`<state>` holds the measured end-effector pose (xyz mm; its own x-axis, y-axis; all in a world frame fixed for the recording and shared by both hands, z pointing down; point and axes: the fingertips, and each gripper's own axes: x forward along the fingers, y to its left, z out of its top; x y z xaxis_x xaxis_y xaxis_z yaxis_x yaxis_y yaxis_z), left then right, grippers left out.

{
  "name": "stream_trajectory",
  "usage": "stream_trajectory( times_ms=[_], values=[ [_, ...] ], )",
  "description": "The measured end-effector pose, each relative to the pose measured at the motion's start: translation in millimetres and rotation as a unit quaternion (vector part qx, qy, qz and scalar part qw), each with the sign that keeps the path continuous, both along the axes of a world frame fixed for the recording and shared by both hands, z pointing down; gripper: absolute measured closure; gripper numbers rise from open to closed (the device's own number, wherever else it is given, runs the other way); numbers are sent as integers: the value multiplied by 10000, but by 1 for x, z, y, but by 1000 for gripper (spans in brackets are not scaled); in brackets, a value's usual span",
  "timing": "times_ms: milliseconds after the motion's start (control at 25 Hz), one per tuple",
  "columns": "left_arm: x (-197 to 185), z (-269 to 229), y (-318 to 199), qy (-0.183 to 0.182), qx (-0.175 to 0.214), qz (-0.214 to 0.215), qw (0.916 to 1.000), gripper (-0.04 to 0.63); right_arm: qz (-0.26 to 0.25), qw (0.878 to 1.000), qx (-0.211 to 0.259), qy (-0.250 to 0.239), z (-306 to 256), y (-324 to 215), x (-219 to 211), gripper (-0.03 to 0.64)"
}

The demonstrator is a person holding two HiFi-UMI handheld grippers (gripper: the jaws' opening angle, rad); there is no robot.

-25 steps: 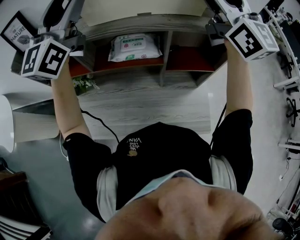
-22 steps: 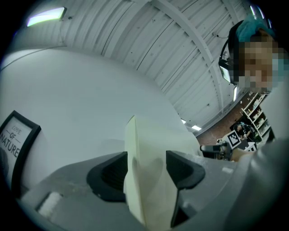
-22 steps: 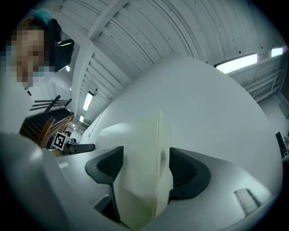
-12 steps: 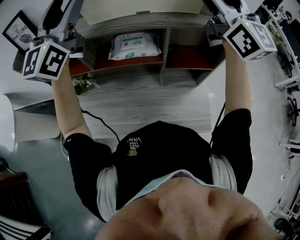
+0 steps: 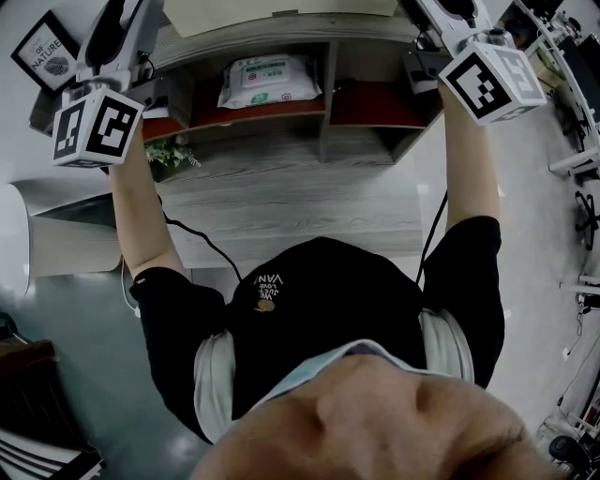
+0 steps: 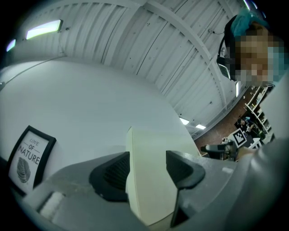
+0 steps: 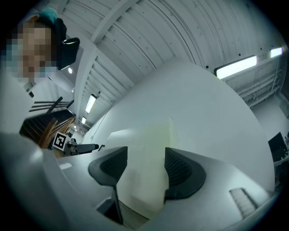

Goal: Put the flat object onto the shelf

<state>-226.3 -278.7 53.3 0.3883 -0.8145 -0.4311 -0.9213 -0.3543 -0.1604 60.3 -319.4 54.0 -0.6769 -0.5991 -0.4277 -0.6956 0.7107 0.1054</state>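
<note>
The flat object is a cream slab lying across the top of the wooden shelf, at the upper edge of the head view. My left gripper holds its left end; in the left gripper view the slab fills the gap between both pads. My right gripper is at the right end. Its jaws have just been closing with the slab between them, and both pads now press on it.
A pack of wipes lies in the shelf's middle compartment; the one to its right holds nothing. A framed print stands at the shelf's left, and a small plant is below it. The wooden table lies under my arms.
The shelf and the slab sit slightly higher in the head view. Both marker cubes have come a little toward me relative to the shelf.
</note>
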Motion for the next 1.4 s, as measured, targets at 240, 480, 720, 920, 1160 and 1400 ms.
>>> stream_trajectory(
  times_ms=[240, 480, 720, 920, 1160, 1400],
  values=[
    [7, 3, 20, 61, 102, 71, 9999, 375, 54, 9999, 124, -4, 2, 20, 1, 454],
    [13, 10, 37, 23, 166, 121, 9998, 462, -61, 9998, 181, 32, 7, 42, -5, 522],
    [26, 17, 54, -96, 187, 274, 9994, 526, -80, 9998, 175, 11, 14, 61, -5, 565],
    [28, 26, 67, -109, 205, 217, 9995, 594, -86, 9998, 159, 15, 23, 75, -5, 616],
    [38, 48, 75, -267, 42, 265, 9993, 594, -167, 9998, 68, 43, 43, 88, -5, 617],
    [49, 75, 83, -268, -165, 354, 9989, 594, -272, 9996, -112, -4, 73, 96, -6, 617]
  ],
)
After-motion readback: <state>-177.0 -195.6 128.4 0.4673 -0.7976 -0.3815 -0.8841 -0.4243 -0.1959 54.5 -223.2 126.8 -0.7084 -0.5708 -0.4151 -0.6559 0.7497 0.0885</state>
